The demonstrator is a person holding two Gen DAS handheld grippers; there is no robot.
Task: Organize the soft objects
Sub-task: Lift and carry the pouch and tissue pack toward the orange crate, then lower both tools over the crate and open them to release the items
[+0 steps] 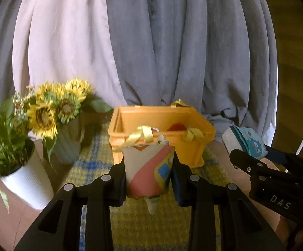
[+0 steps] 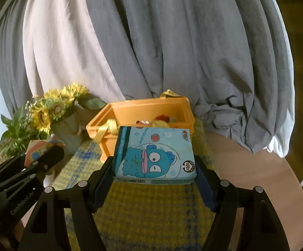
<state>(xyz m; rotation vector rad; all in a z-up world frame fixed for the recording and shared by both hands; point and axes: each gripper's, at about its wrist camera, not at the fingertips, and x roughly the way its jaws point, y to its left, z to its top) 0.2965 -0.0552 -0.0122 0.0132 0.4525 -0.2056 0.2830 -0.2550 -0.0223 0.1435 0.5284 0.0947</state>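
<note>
While the left tool [image 1: 148,179] clamps a pouch [image 1: 149,170], the right tool [image 2: 154,172] grips a tissue pack [image 2: 154,152].

Grey and pale pink curtains [image 1: 130,41] hang in heavy folds behind a round light-wood surface [image 2: 256,179] covered by a yellow-and-blue checked woven cloth [image 2: 151,209].
</note>
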